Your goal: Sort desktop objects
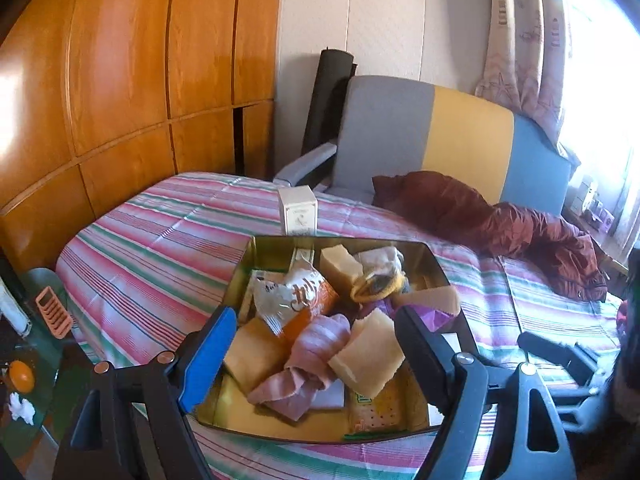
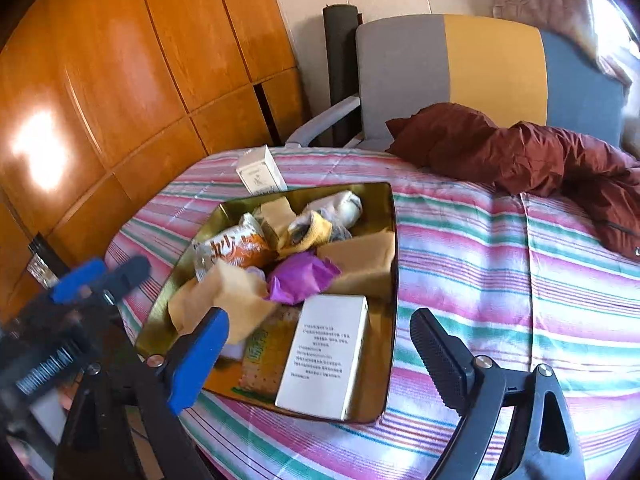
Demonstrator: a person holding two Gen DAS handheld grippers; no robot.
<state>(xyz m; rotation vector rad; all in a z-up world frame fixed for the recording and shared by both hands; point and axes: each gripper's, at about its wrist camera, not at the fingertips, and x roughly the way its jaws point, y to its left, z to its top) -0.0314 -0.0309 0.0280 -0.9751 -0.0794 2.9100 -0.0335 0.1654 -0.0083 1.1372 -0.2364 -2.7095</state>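
A gold metal tray (image 1: pixel 340 241) sits on the striped tablecloth (image 1: pixel 152 248). It holds tan foam blocks (image 1: pixel 368 354), a pink cloth (image 1: pixel 312 356), an orange snack packet (image 1: pixel 304 292) and a purple wrapper (image 2: pixel 300 276). In the right wrist view a white box (image 2: pixel 324 356) lies flat in the tray's near corner (image 2: pixel 394 280). My left gripper (image 1: pixel 316 360) hangs open above the tray's near end, with nothing pressed between its pads. My right gripper (image 2: pixel 320 360) is open too, its jaws wide over the white box without touching it. The left gripper (image 2: pixel 100 276) also shows at the left.
A small white carton (image 1: pixel 298 210) stands upright just beyond the tray. A maroon jacket (image 1: pixel 500 224) is heaped at the table's far right, before a grey, yellow and blue chair (image 1: pixel 400 128). Wooden wardrobe doors (image 1: pixel 120 80) line the left. A low glass table (image 1: pixel 40 320) stands lower left.
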